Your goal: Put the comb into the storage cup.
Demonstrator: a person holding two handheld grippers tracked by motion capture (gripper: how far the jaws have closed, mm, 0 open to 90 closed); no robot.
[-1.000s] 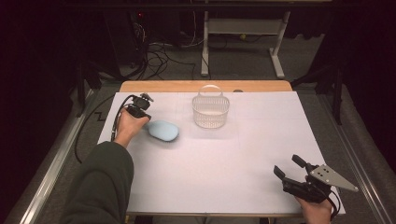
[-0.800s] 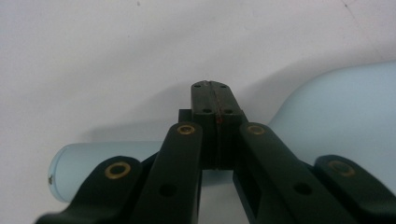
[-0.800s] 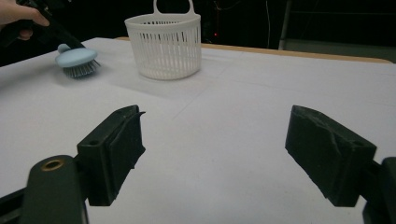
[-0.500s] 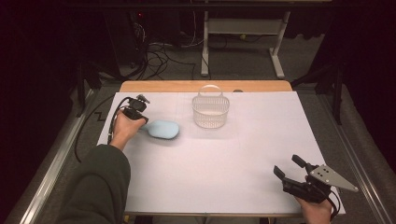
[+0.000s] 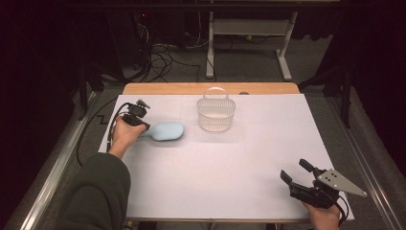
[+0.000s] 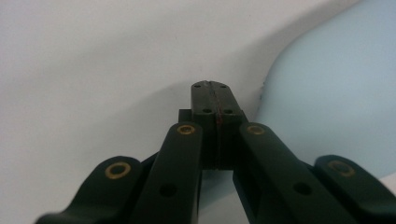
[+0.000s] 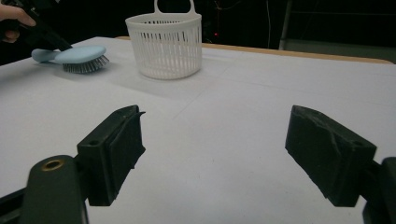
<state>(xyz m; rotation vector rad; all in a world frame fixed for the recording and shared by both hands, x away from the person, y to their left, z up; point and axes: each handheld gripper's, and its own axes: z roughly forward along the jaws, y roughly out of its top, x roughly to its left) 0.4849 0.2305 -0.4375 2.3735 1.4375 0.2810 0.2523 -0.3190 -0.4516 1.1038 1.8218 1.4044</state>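
Observation:
A light blue hairbrush (image 5: 165, 131) lies bristles down on the white table cover (image 5: 215, 177), left of a white slatted basket (image 5: 216, 112). My left gripper (image 5: 142, 126) is at the brush's handle end. In the left gripper view its jaws meet flush at the left gripper's tips (image 6: 215, 93), with the blue brush (image 6: 336, 88) just to their right. I cannot tell whether they touch it. My right gripper (image 5: 293, 169) rests open near the front right corner, nothing between its jaws. The right gripper view shows the right gripper (image 7: 215, 144) facing the brush (image 7: 79, 55) and basket (image 7: 164, 42).
The wooden table edge (image 5: 210, 88) runs along the back, with cables and a metal stand (image 5: 249, 43) on the floor behind. A black cable (image 5: 88, 139) trails off the table's left side. A person's sleeve (image 5: 95, 191) comes in at the front left.
The left hand and gripper shifted slightly at the brush's handle, and the brush nudged a little. The right gripper has stayed put.

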